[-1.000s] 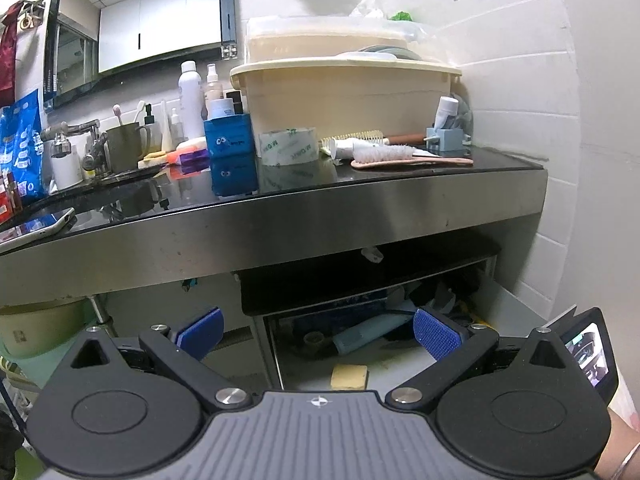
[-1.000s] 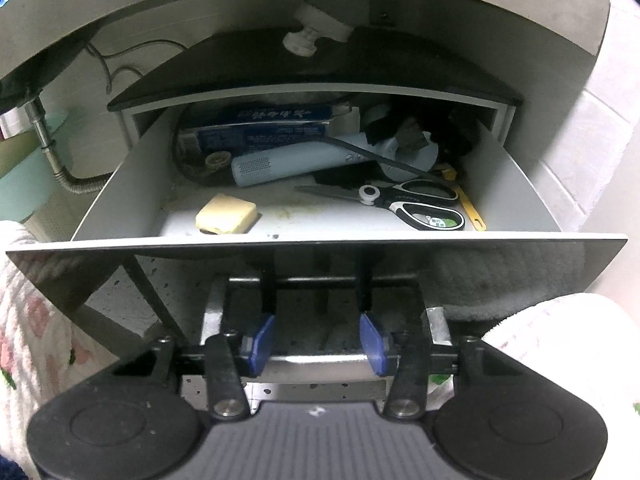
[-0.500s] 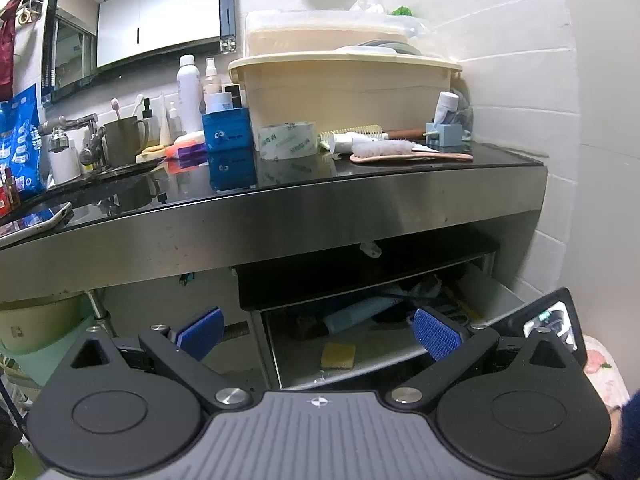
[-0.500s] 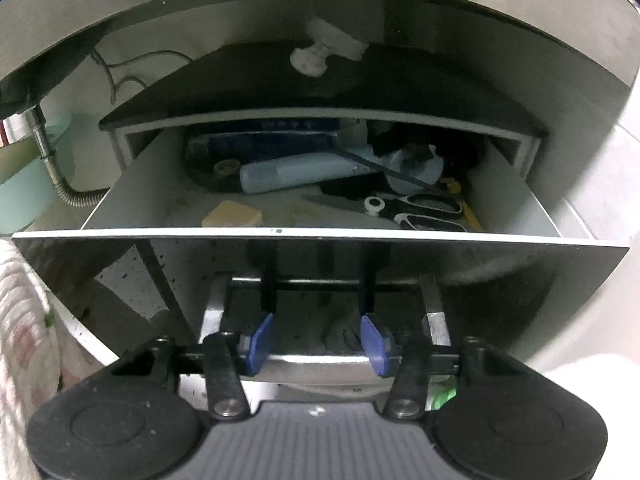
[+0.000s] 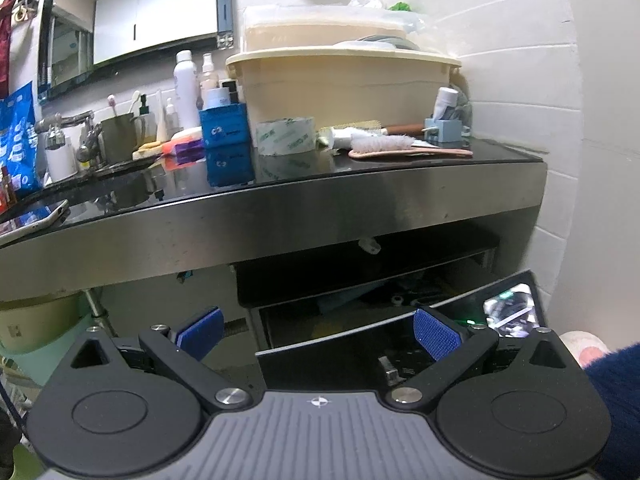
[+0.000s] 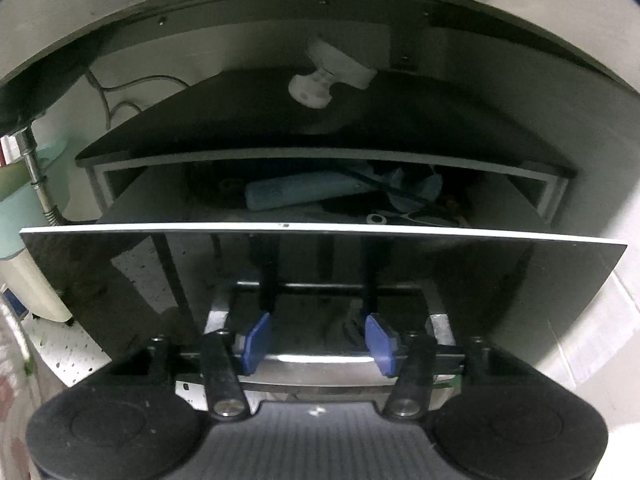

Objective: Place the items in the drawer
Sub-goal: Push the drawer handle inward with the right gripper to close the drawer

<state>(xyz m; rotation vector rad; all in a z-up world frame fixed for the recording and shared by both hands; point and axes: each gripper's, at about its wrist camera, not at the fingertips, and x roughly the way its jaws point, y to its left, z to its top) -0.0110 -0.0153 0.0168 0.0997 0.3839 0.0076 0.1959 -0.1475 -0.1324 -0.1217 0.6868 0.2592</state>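
Bathroom vanity setup: glossy black countertop (image 5: 360,176) across the middle of the left wrist view, crowded with stuff, including a roll of tape (image 5: 285,136), a blue box (image 5: 224,126), a bottle brush (image 5: 380,145) and a big beige tub (image 5: 344,88) upper center. Those look like candidates for stowing.

Below it, lower center, the drawer (image 6: 320,272) is partly open, already holding a pale blue tube-like thing (image 6: 304,196) and scissors (image 6: 404,216).

The right gripper (image 6: 320,342) sits low center in its own view, pads at a narrow-to-medium gap on either side of the drawer's metal handle (image 6: 320,360). It seems to be gripping or hooking it to work the drawer, though I can't tell if the pads actually pinch the bar.

The left gripper (image 5: 316,332) is spread wide and carrying nothing, hovering in front of the counter edge, probably ready to fetch an item.
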